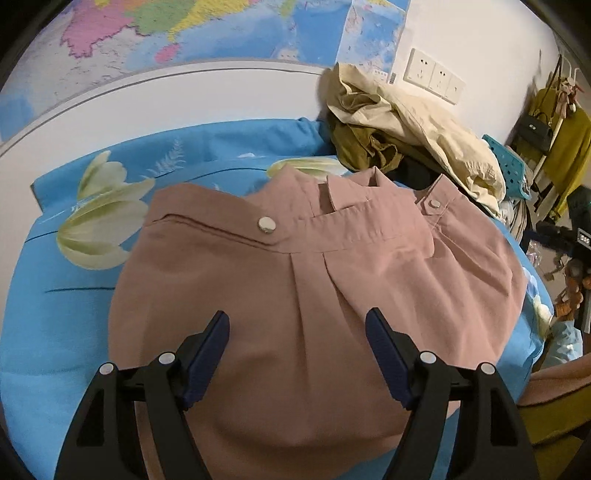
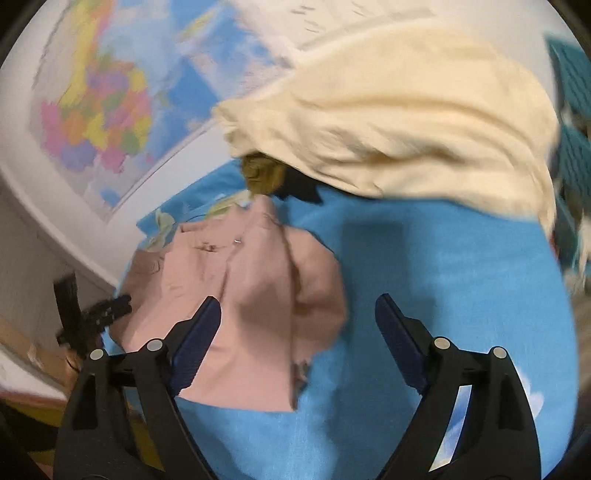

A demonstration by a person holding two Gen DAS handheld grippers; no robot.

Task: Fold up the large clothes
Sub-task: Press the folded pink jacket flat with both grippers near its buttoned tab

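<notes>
A folded dusty-pink garment (image 1: 314,288) with a waistband and metal snap buttons lies on the blue floral bedsheet (image 1: 55,295). My left gripper (image 1: 297,325) hovers just above its near part, jaws wide apart, nothing pinched between the pads. In the blurred right wrist view the same pink garment (image 2: 255,295) lies left of centre. My right gripper (image 2: 297,314) stands open above the garment's right edge and the bare blue sheet (image 2: 443,295), holding nothing. The other gripper (image 2: 92,314) shows dark at the far left.
A heap of cream (image 1: 424,125) and olive clothes (image 1: 362,147) lies at the far side of the bed, cream cloth (image 2: 406,122) close ahead in the right view. A wall map (image 1: 184,33) and sockets (image 1: 436,75) hang behind. A rack with bags and garments (image 1: 554,136) stands at right.
</notes>
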